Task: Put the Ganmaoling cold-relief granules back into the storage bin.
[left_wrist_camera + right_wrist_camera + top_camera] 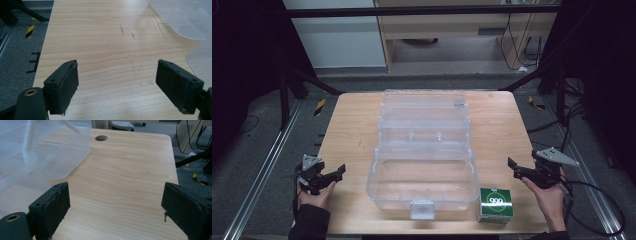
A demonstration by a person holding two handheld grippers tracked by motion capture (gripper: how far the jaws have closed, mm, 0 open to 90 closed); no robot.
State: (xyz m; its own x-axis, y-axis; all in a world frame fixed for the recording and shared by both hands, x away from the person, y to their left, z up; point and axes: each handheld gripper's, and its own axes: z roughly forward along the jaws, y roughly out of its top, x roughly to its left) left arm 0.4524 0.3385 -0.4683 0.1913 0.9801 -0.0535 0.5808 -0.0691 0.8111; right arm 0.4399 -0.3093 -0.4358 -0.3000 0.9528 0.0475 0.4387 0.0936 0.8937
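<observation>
A clear plastic storage box (424, 172) lies open in the middle of the wooden table (352, 130), its lid (424, 107) folded back toward the far side. A small green box (495, 204) marked 999 stands at the near right, beside the clear box's front corner. My left gripper (332, 177) rests at the table's near left edge, held by a hand, jaws wide apart over bare wood (116, 75). My right gripper (518, 169) hovers at the near right edge, open, with nothing between its jaws (115, 207). The clear box's edge (37, 152) shows at the left of the right gripper view.
Metal rails (267, 165) run along both sides of the table over grey carpet. Black frame legs (307, 80) stand at the far corners. Cables (597, 200) trail on the floor at the right. A cable hole (101, 138) sits in the tabletop near the far edge.
</observation>
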